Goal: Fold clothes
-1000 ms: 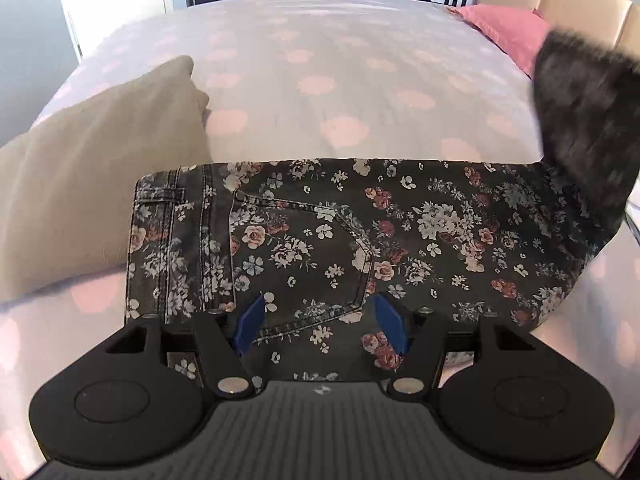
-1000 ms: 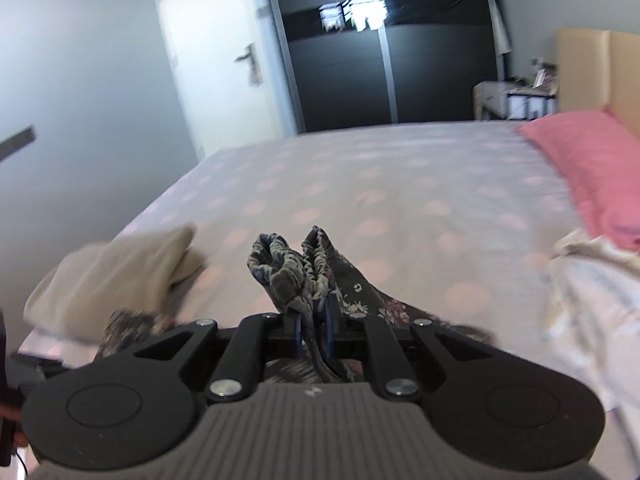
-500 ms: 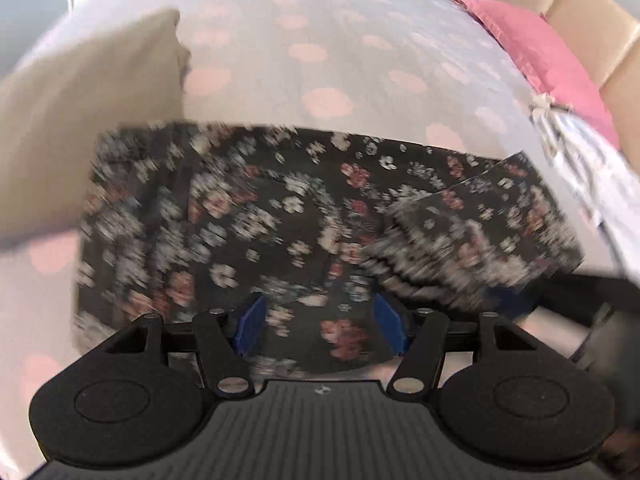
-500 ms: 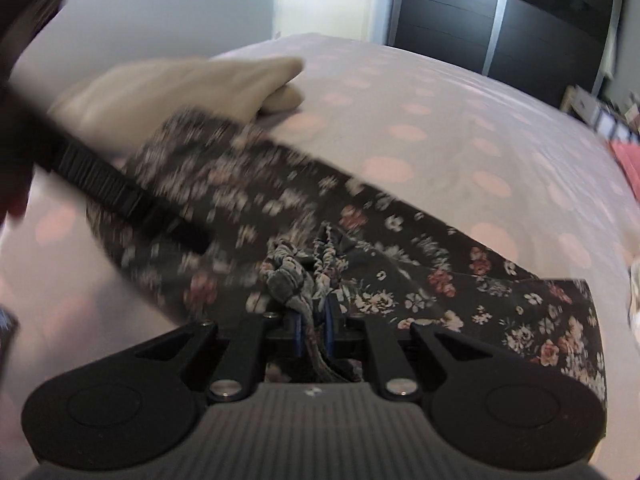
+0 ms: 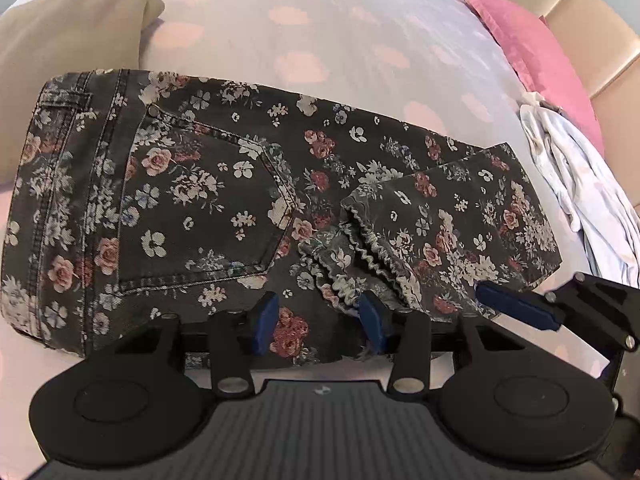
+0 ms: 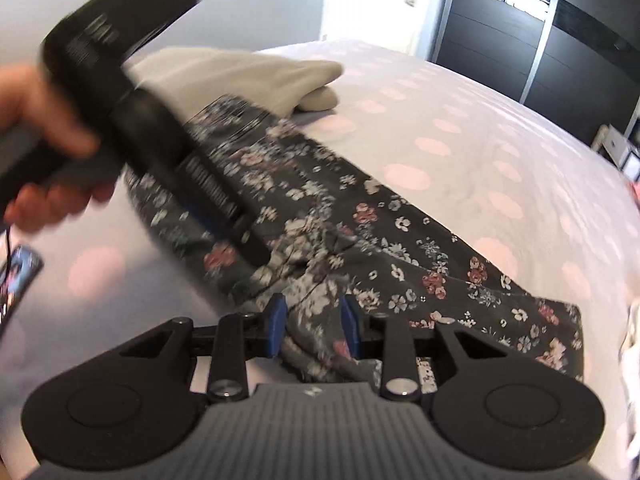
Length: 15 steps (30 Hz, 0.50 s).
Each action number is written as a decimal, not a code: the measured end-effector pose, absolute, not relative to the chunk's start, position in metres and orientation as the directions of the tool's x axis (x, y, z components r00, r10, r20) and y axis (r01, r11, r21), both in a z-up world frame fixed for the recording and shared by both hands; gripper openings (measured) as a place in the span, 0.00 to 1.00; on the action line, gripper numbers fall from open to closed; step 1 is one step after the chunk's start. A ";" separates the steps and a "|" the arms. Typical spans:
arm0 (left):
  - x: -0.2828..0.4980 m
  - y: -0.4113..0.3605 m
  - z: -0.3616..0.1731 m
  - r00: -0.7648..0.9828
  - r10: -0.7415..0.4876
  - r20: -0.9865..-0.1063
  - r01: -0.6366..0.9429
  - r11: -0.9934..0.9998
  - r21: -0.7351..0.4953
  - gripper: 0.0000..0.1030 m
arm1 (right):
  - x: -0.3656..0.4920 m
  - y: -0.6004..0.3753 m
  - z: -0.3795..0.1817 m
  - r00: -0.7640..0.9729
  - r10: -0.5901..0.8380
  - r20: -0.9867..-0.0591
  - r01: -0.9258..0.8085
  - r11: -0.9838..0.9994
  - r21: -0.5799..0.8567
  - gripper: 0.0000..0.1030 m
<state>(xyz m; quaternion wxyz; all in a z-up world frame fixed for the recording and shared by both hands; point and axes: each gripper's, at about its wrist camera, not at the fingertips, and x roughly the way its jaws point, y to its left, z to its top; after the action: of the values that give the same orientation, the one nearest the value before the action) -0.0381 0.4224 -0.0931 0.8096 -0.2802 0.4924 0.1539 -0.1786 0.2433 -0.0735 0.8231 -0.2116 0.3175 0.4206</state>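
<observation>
Dark floral denim trousers (image 5: 224, 200) lie folded on the dotted bedspread (image 5: 320, 20), left gripper (image 5: 318, 322) jaws just closing, apart over the fabric, right gripper (image 6: 312, 320) just opening, cuff (image 6: 320, 280) seemingly loose between its pads.

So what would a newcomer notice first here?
The dark floral jeans spread across the polka-dot bedspread, their frilled hems folded back toward the back pocket. The right gripper, jaws just opening, straddles loose fabric; a beige pillow sits left, a pink pillow right.
</observation>
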 end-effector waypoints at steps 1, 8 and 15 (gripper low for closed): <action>-0.039 0.422 -0.094 0.469 -0.027 -0.883 -0.528 0.792 -0.305 0.40 | -0.175 0.248 -0.074 0.435 0.562 -0.703 -0.825 0.562 -0.062 0.33; -0.036 0.419 -0.112 0.399 0.003 -0.917 -0.543 0.807 -0.233 0.40 | -0.166 0.269 -0.100 0.405 0.517 -0.754 -0.831 0.553 -0.066 0.24; -0.036 0.425 -0.118 0.401 -0.017 -0.916 -0.541 0.803 -0.251 0.40 | -0.162 0.262 -0.088 0.394 0.580 -0.713 -0.816 0.578 0.020 0.11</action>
<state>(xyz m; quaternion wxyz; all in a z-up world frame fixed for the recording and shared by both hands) -0.0360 0.4246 -0.1181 0.7931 -0.2672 0.5218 0.1653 -0.1618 0.2622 -0.0878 0.8174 -0.1696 0.3476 0.4269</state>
